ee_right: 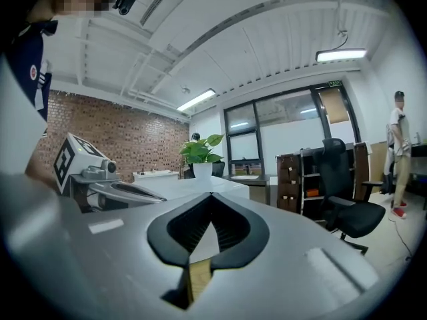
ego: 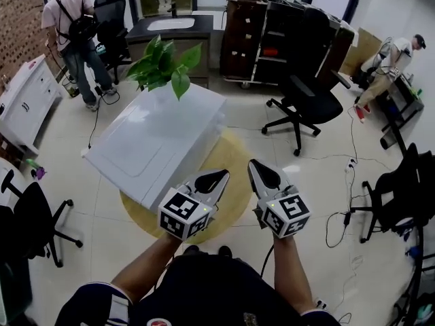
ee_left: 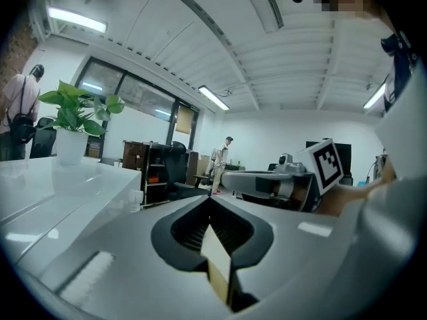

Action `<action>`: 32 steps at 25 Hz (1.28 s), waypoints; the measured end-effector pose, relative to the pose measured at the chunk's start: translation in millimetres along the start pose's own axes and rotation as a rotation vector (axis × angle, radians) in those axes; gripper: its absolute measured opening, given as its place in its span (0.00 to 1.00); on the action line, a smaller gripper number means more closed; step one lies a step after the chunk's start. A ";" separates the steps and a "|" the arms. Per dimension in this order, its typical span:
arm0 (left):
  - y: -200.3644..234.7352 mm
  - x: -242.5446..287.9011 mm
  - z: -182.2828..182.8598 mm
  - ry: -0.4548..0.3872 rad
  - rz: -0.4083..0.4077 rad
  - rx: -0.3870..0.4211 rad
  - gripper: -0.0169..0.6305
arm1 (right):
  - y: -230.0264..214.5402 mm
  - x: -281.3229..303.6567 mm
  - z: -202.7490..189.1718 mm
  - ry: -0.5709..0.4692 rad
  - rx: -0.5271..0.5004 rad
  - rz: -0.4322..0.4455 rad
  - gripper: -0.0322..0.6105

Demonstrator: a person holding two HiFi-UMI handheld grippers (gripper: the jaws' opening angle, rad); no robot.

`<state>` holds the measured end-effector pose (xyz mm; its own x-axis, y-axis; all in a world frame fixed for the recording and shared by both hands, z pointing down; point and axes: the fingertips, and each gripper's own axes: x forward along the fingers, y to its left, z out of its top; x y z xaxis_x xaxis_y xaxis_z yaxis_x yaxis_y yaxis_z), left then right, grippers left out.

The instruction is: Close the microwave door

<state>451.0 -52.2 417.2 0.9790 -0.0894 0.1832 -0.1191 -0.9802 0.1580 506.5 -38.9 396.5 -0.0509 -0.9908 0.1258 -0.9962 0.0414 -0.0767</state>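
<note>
A white box-shaped appliance [ego: 156, 141], seemingly the microwave, sits on a round yellow table [ego: 234, 182]; I see only its top, and its door is hidden. A potted green plant [ego: 165, 65] stands on its far corner. My left gripper [ego: 225, 172] hangs just off the appliance's near right corner, jaws shut with nothing between them. My right gripper [ego: 251, 161] is beside it, a little to the right, also shut and empty. The left gripper view shows the shut left gripper [ee_left: 209, 197], the white top [ee_left: 60, 185] to its left and the plant [ee_left: 73, 109]. The right gripper view shows the shut right gripper [ee_right: 211, 194].
A black office chair [ego: 302, 100] stands right of the table, and behind it a dark shelf trolley [ego: 272, 39]. Another black chair [ego: 34, 216] is at the left, with a white cabinet [ego: 24, 100] beyond. People stand at the back left and sit at the far right. Cables [ego: 340, 216] lie on the floor.
</note>
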 end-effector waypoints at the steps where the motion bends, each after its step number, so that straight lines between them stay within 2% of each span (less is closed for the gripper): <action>1: -1.8 2.4 0.1 0.001 -0.009 0.002 0.05 | -0.8 -4.1 1.2 -0.005 -0.002 -0.010 0.05; 10: -18.6 15.7 1.5 0.007 -0.063 0.009 0.05 | -10.2 -24.3 7.1 -0.028 0.000 -0.060 0.05; 32: -23.5 20.0 5.4 0.002 -0.061 0.018 0.05 | -22.7 -30.6 18.5 -0.058 -0.014 -0.078 0.05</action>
<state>474.2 -31.9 411.9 0.9841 -0.0291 0.1755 -0.0562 -0.9868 0.1516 532.0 -11.9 376.2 0.0305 -0.9968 0.0733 -0.9979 -0.0346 -0.0553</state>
